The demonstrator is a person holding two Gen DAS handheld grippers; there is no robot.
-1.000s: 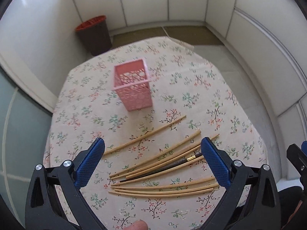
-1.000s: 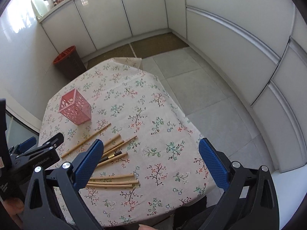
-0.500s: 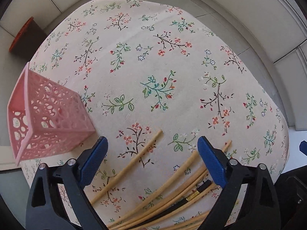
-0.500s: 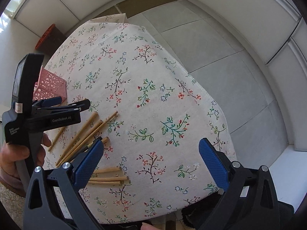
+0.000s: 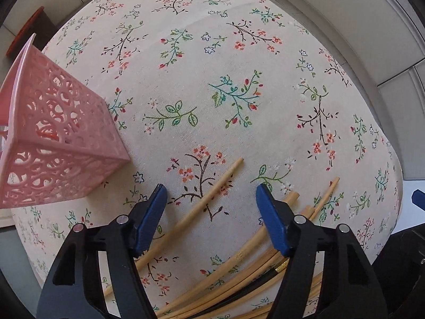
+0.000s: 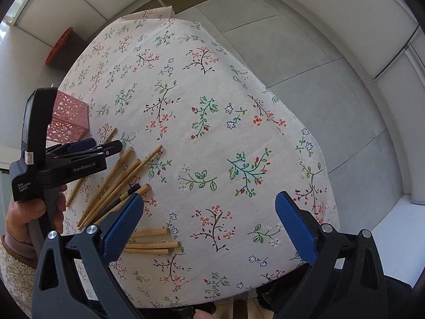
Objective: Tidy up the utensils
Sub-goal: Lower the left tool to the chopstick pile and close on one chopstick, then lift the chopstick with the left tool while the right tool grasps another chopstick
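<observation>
Several bamboo chopsticks (image 6: pixel 119 183) lie fanned out on the flowered tablecloth (image 6: pixel 212 122), with a black chopstick (image 6: pixel 127 195) among them. One bamboo chopstick (image 5: pixel 202 202) lies apart from the bunch (image 5: pixel 252 265). My left gripper (image 5: pixel 211 188) points down over it, one blue pad on each side. Its jaws are closing and the pads are still clear of the stick. The pink perforated holder (image 5: pixel 61 143) stands upright just to the left. My right gripper (image 6: pixel 209 198) hangs open over bare cloth with nothing between its fingers, and three more chopsticks (image 6: pixel 151 244) lie by its left finger.
A dark bin with a red rim (image 6: pixel 59 46) stands on the floor beyond the table. The cloth's edge (image 6: pixel 292 122) drops off to grey floor tiles (image 6: pixel 332 93) on the right. A person's hand (image 6: pixel 24 212) holds the left gripper's handle.
The left gripper has come down close to the table and its jaws have narrowed around the single chopstick. The right gripper has also sunk and tipped downward, staying wide.
</observation>
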